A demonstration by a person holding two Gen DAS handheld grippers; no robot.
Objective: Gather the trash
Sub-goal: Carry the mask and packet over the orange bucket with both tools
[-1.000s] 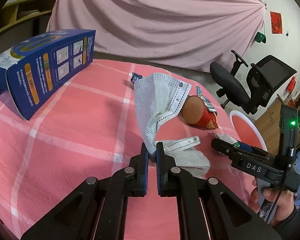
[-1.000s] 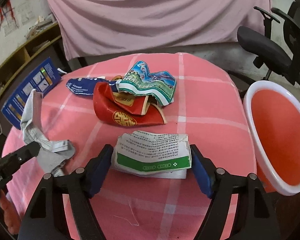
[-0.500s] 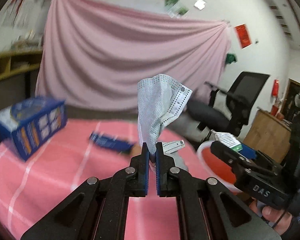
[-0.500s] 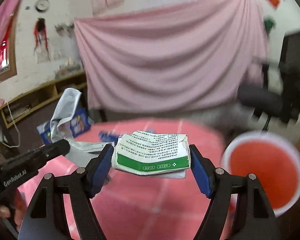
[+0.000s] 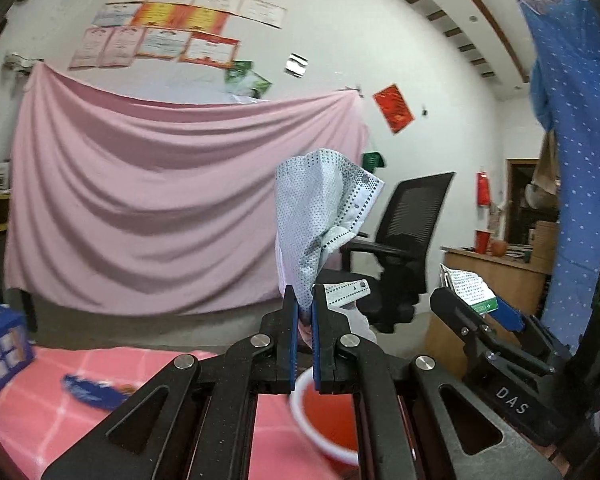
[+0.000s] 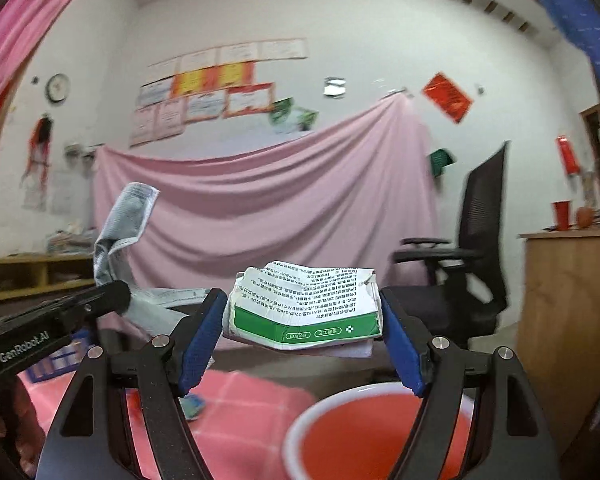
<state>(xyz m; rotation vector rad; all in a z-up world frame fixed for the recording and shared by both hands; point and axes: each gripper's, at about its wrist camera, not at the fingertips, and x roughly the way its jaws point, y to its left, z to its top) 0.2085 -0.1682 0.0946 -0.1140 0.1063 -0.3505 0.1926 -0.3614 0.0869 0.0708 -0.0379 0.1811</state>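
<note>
Both grippers have risen off the pink checked table [image 5: 40, 420] and now point level across the room. The face mask [image 5: 320, 216] and the crumpled green-and-white box [image 6: 306, 306] have been lifted clear, and the red bin [image 6: 380, 432] now lies just below them.

The face mask [image 5: 320, 216] above the left claw's [image 5: 305, 312] black fingers and blue pads is pale grey-white with a fine dotted weave. Between the right claw's [image 6: 302, 320] blue pads sits a white crumpled carton [image 6: 306, 304] with black print and a green band. Below both claws lie a red, white-rimmed basin [image 6: 380, 432] and a pink tablecloth [image 6: 236, 420] checked with white lines.
</note>
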